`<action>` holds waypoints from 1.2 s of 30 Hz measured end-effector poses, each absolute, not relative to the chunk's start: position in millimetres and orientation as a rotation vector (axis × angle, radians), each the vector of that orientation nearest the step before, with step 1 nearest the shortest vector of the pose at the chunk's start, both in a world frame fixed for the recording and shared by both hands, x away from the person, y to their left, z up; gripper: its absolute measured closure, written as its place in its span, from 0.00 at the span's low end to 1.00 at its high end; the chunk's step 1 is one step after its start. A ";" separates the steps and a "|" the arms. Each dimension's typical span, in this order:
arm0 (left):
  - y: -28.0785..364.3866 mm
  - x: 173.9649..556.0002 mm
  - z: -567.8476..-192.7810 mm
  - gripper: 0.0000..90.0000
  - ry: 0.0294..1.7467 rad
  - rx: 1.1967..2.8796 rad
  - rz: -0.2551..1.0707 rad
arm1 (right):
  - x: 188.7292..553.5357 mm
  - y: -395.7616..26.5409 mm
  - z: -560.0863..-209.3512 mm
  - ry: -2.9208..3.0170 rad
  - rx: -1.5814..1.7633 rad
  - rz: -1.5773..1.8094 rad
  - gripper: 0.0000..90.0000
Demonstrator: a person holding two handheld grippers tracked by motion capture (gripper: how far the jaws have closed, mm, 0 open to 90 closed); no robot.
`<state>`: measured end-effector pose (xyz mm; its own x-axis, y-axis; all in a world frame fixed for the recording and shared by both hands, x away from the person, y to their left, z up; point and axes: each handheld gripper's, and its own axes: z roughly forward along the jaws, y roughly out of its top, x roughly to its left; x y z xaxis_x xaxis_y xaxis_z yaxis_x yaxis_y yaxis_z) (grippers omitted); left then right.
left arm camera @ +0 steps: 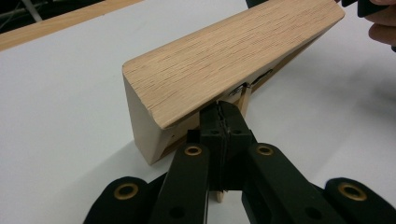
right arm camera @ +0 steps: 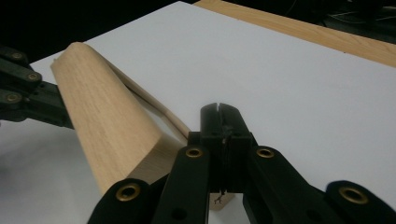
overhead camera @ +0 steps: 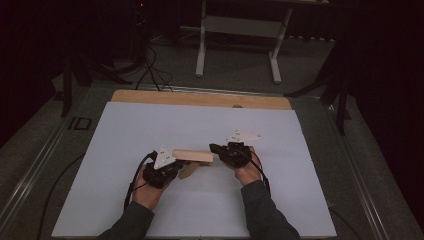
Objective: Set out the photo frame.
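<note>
On the white table, both grippers' jaws are clamped on the wooden block.

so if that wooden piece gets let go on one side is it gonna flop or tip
Probably no flop: the wooden piece looks like solid grained oak, so stiff. It may well tip, since it sits raised and tilted between the left gripper and right gripper. The thin part each pinches looks more fragile.

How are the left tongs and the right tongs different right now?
The left tongs sit at the near left end of the wooden block, pinching a thin wooden piece under it. The right tongs sit at its right end, a bit farther back; what they pinch is hard to see. Both are black and closed, each held in one hand.
</note>
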<state>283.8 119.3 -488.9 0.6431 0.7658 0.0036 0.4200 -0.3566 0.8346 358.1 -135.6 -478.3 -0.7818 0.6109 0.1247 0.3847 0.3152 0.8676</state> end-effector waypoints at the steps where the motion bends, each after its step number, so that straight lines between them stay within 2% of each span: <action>1: 119.4 284.0 -488.9 0.99 0.926 1.994 0.503 | 357.8 -135.4 -478.1 2.356 0.910 1.457 0.99; 36: 101.5 285.7 -487.3 0.99 0.905 2.010 0.476 | 344.7 -130.0 -475.4 2.376 0.843 1.412 0.99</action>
<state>285.7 101.5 -487.3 0.6644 0.7474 -0.0040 0.4205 -0.3693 0.8287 344.7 -130.0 -475.4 -0.8011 0.5938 0.0756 0.3501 0.3623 0.8638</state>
